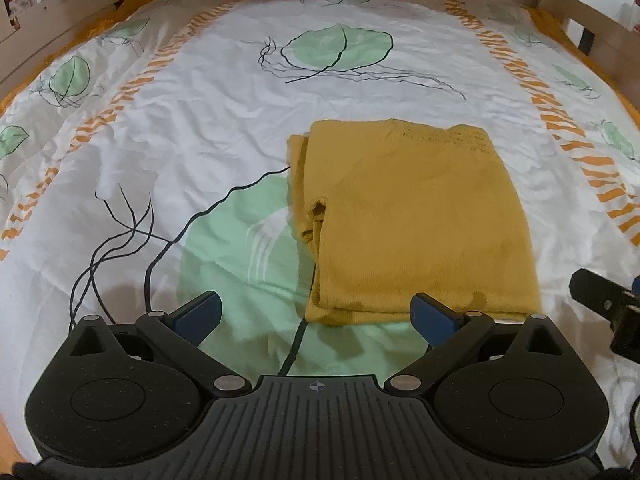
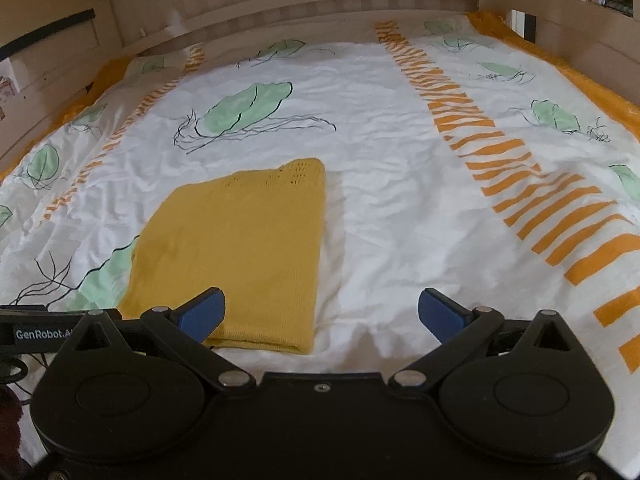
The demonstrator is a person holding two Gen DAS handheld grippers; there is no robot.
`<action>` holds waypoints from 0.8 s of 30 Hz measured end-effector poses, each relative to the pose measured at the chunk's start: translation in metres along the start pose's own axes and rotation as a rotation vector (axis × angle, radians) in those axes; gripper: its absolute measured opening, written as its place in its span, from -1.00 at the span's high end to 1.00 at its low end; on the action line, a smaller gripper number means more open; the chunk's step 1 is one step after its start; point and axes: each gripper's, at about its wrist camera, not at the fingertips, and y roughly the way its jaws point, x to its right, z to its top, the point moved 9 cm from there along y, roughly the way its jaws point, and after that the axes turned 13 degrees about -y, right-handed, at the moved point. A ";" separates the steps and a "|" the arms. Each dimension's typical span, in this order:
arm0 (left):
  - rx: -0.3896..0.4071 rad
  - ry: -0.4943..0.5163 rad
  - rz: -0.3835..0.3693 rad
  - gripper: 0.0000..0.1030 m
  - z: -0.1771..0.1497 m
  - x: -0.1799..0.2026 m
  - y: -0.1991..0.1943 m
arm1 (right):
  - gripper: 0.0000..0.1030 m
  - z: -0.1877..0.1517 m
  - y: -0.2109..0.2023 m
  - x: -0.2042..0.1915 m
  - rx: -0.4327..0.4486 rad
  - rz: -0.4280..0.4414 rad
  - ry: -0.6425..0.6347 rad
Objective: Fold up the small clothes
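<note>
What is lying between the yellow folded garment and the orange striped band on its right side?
Nothing but bare white bedsheet. In the right wrist view, no object lies between the yellow knit garment and the orange striped band.

Yellow knitted top (image 1: pixel 416 224) folded flat on the bed (image 1: pixel 224 128), white cover with green leaves and orange stripes, left claw (image 1: pixel 316 314) wide apart near its front edge, empty

"genrobot.a" on the left gripper (image 2: pixel 24 330), cut off.
</note>
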 end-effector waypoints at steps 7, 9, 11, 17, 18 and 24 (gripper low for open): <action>-0.022 -0.005 0.007 -0.98 -0.003 -0.002 0.006 | -0.99 -0.004 0.006 -0.001 -0.030 0.015 0.013; -0.028 -0.006 0.009 -0.98 -0.004 -0.002 0.007 | -0.99 -0.005 0.007 -0.001 -0.038 0.018 0.018; -0.032 -0.007 0.008 -0.98 -0.004 -0.003 0.008 | -0.99 -0.005 0.009 0.000 -0.044 0.020 0.023; -0.047 -0.008 0.011 -0.97 -0.006 -0.004 0.012 | -0.99 -0.007 0.012 0.001 -0.060 0.024 0.035; -0.049 -0.008 0.011 -0.97 -0.006 -0.004 0.012 | -0.99 -0.007 0.012 0.001 -0.062 0.026 0.037; -0.054 -0.006 0.014 -0.97 -0.007 -0.003 0.013 | -0.99 -0.008 0.015 0.000 -0.070 0.042 0.047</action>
